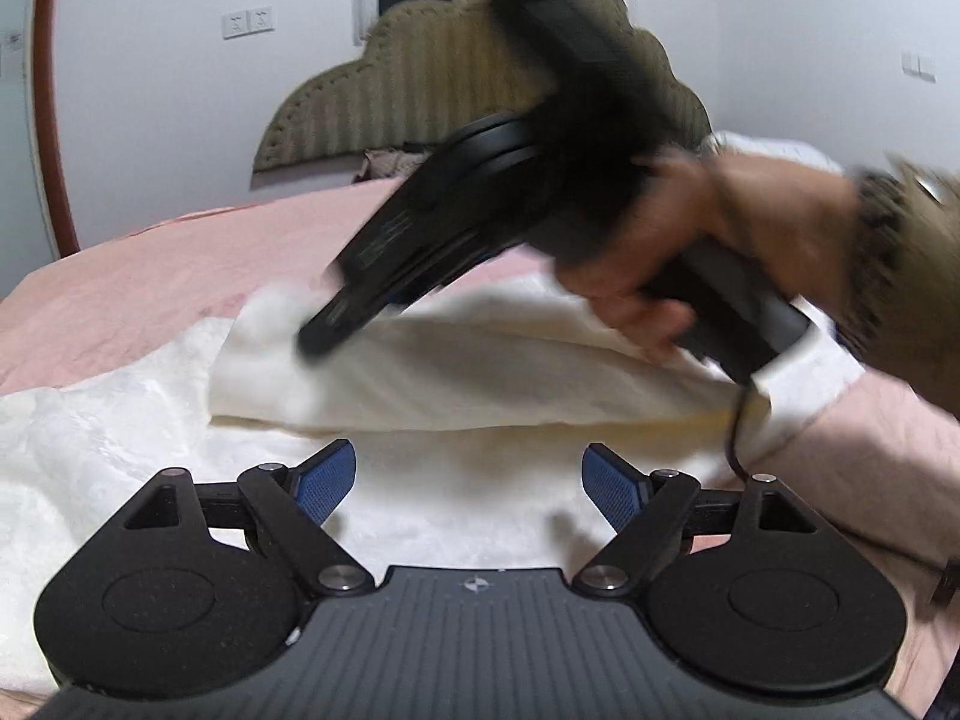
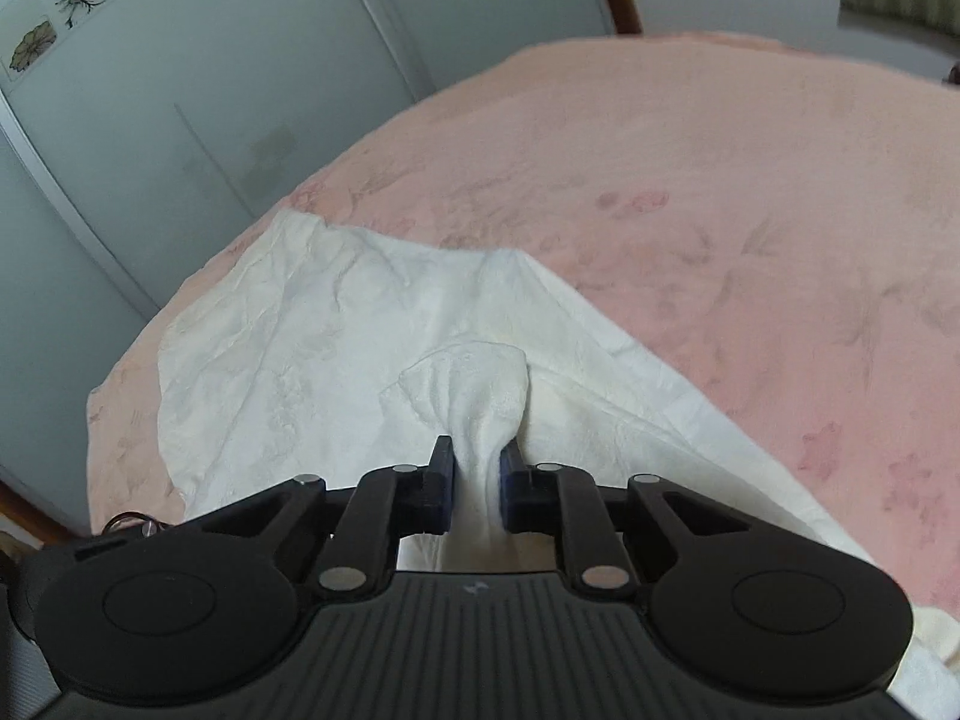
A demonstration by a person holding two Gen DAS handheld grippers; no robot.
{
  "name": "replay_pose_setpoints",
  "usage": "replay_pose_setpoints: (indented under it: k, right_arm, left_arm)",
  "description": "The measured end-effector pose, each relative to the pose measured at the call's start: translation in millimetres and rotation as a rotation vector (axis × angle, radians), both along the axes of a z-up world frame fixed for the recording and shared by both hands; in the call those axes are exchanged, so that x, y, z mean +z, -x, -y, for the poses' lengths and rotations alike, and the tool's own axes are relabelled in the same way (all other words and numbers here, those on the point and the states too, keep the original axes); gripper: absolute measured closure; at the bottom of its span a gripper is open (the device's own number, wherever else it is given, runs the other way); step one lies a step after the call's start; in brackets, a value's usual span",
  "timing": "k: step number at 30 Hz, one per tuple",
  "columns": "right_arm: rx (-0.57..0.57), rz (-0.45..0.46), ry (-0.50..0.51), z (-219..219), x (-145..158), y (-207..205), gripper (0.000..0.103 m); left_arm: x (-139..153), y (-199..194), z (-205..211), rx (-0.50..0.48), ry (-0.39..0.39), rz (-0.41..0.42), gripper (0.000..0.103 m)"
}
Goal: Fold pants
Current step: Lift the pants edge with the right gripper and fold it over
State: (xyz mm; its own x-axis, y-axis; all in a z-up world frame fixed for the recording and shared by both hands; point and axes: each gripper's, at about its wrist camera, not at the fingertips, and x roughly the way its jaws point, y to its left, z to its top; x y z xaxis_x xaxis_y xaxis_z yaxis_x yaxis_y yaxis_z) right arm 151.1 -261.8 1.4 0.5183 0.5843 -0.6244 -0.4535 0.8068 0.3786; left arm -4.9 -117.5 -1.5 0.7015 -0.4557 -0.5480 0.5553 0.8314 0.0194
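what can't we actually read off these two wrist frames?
- Left wrist view: the right gripper is motion-blurred, so its jaws and its contact with the white textured pants cannot be made out there.
- Left wrist view: that gripper and the hand cover the pants' far edge.
- Right wrist view: the gripper body hides the cloth's near part; which part of the pants is pinched is unclear.
- Right wrist view: the left gripper is out of frame.
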Motion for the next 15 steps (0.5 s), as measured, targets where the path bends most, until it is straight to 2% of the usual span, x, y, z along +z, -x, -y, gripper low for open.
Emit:
replay_pose_setpoints:
  k: [2, 5, 9, 12, 15]
  right_arm:
    - [-0.136, 0.094, -0.052, 25, 19, 21, 0.090]
    - [-0.395, 0.225, -0.200, 88, 52, 70, 0.090]
    - [-0.768, 0.393, -0.206, 160, 77, 156, 0.090]
    - [-1.041, 0.388, -0.200, 202, 69, 217, 0.090]
    - [-1.214, 0.278, -0.119, 227, 39, 257, 0.089]
  left_arm:
    - [7, -3, -2, 0.000, 0.043, -0.009, 0.018]
    - [17, -6, 3, -0.021, 0.065, -0.002, 0.018]
    - [21, -7, 18, -0.060, 0.038, 0.032, 0.016]
    - [20, -9, 30, -0.080, 0.016, 0.031, 0.015]
    - [14, -14, 40, -0.080, -0.010, 0.009, 0.015]
